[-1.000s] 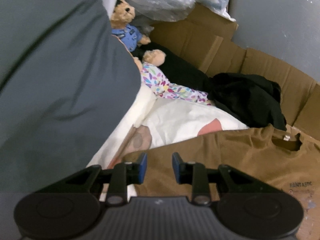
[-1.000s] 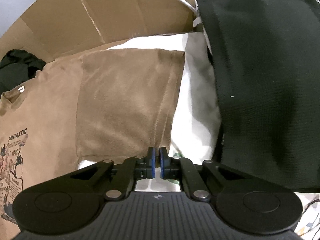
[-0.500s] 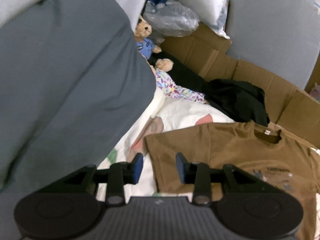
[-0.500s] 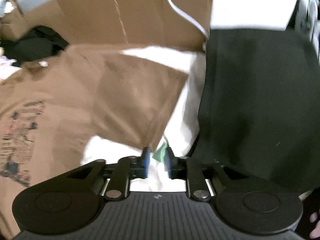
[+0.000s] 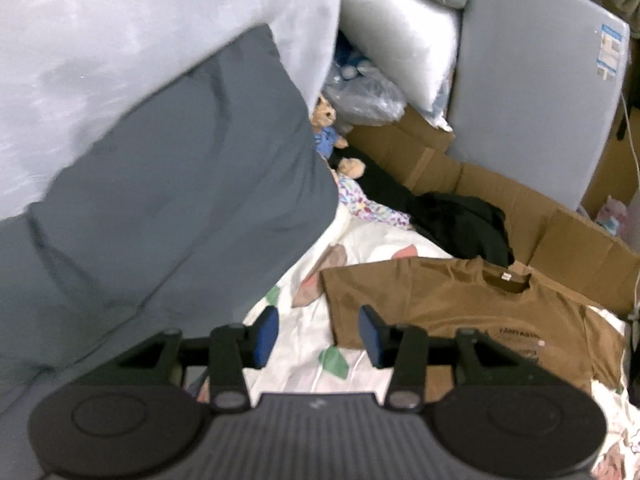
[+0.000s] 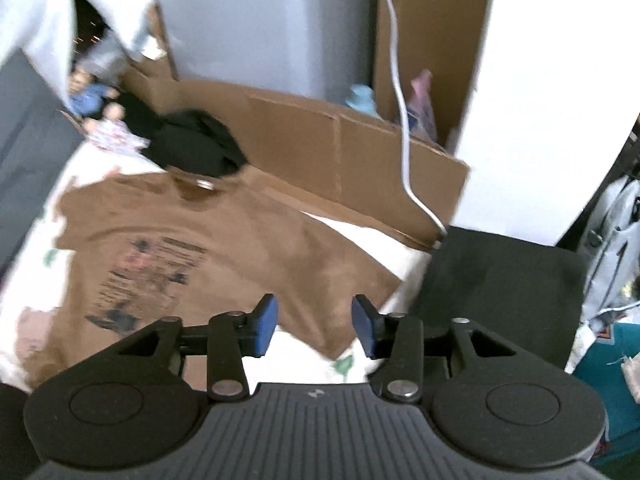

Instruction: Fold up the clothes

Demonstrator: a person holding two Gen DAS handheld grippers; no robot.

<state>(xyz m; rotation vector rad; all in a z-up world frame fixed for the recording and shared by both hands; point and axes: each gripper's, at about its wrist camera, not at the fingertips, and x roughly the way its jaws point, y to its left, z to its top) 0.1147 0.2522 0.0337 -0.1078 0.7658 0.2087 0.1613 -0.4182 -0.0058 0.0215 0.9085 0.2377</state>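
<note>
Left wrist view: the left gripper sits at the lower centre of the frame, its blue pads spread wide with nothing between them. Beyond it, in the lower right, the brown T-shirt lies spread face up on a white patterned bedsheet, collar toward the upper right and one sleeve stretched out to the left, near the gripper's right pad. A grey pillow fills the left half. A crumpled black garment lies just past the collar, against flattened cardboard.

Right wrist view: the picture is blurred by motion. The right gripper is at the lower centre, likewise parted and empty, poised above the shirt's other sleeve, which points toward the lower right of the frame. The T-shirt spans the left and middle of the frame, its printed chest at centre left. A black chair seat stands at the right.

The shirt looks like thin, soft knit: light, limp, and not fragile, so it will likely drape and sag from any pinch point and drag wrinkles across the sheet. Good holds are probably doubled seams, at the sleeve cuffs or shoulder seams, one per gripper, pinching shirt only and not the sheet.
</note>
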